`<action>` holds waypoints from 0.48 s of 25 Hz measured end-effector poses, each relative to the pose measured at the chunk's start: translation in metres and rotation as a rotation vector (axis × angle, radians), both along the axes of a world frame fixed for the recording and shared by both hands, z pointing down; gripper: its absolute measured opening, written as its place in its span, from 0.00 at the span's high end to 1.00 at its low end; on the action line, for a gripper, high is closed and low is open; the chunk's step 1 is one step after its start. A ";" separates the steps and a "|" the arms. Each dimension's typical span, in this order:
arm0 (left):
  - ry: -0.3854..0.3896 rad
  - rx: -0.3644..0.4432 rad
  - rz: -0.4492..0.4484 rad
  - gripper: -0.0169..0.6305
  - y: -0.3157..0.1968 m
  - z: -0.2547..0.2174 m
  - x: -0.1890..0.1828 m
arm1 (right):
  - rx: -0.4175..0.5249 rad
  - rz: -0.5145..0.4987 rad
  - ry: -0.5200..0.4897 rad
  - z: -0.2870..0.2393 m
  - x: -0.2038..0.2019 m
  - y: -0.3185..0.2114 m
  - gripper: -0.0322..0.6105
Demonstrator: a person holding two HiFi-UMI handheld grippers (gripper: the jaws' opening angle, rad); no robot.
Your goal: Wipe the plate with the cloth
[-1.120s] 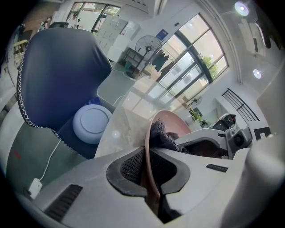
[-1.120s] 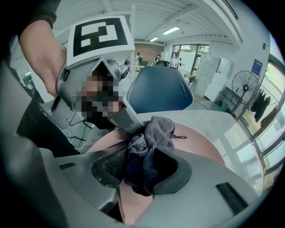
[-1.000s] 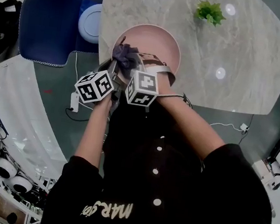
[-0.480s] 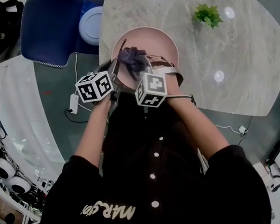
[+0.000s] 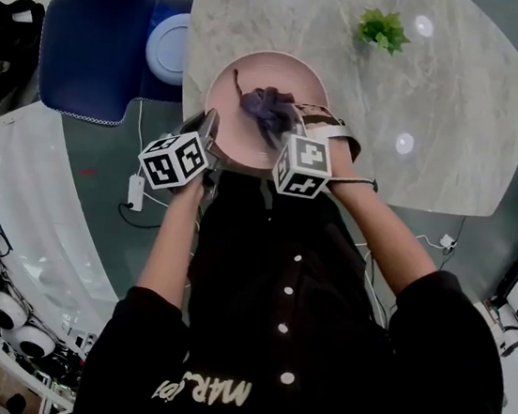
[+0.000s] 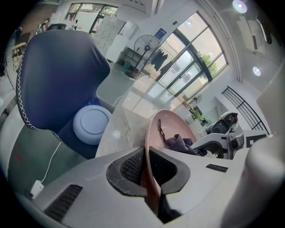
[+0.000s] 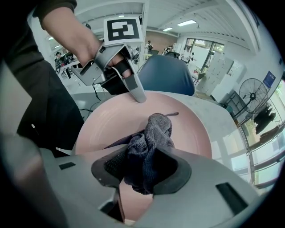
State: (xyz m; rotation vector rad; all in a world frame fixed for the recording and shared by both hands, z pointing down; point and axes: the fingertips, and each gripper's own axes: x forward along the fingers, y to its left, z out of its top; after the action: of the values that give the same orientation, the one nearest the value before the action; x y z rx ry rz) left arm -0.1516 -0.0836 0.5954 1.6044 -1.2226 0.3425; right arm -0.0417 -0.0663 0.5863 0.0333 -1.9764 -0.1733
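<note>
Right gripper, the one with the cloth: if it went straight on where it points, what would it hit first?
Probably the pink plate. The right gripper, shut on the cloth, points down at the plate's inside, with the cloth bunched between them.

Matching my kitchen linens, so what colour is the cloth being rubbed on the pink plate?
The cloth is dark greyish purple, clearest in the right gripper view.
</note>
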 end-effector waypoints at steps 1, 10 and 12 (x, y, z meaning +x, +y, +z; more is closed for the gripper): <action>0.001 0.001 0.001 0.93 0.000 0.000 0.000 | 0.003 0.000 0.008 0.000 0.003 0.000 0.73; -0.001 0.004 0.002 0.93 0.001 -0.001 -0.001 | 0.023 0.009 0.083 0.001 0.029 -0.005 0.73; -0.004 0.006 0.003 0.93 0.001 -0.001 -0.001 | 0.026 0.009 0.110 0.002 0.037 -0.006 0.73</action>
State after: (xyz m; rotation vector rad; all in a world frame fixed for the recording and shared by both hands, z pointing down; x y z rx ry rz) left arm -0.1523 -0.0831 0.5947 1.6111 -1.2255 0.3440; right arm -0.0050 -0.0726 0.5879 0.0490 -1.8642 -0.1912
